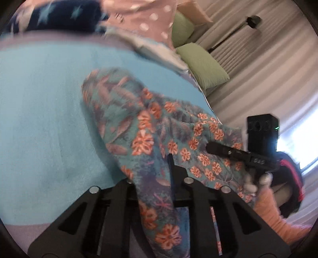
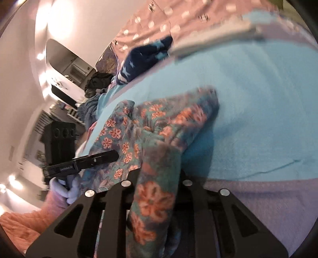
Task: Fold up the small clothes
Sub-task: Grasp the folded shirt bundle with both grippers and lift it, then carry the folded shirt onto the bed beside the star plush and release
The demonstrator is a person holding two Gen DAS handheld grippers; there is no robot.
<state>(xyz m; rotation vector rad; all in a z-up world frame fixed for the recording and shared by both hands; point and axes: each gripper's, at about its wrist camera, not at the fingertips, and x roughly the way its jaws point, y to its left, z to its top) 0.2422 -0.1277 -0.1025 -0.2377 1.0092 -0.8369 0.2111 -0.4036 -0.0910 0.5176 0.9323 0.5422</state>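
Observation:
A teal garment with orange flowers (image 1: 151, 127) hangs between both grippers above a light blue towel (image 1: 39, 111) on the bed. My left gripper (image 1: 159, 170) is shut on one edge of the floral garment, with cloth spilling over its jaws. My right gripper (image 2: 159, 174) is shut on the other edge of the same garment (image 2: 159, 123). The right gripper also shows in the left wrist view (image 1: 210, 147), and the left gripper shows in the right wrist view (image 2: 114, 154). The garment's far end rests on the towel (image 2: 258, 119).
A navy cloth with pale stars (image 2: 143, 59) and a pink dotted bedcover (image 1: 143, 17) lie beyond the towel. Green pillows (image 1: 202, 65) sit by the curtain. An orange cloth (image 2: 23, 226) lies near the bed's edge. A dresser with clutter (image 2: 65, 87) stands at the left.

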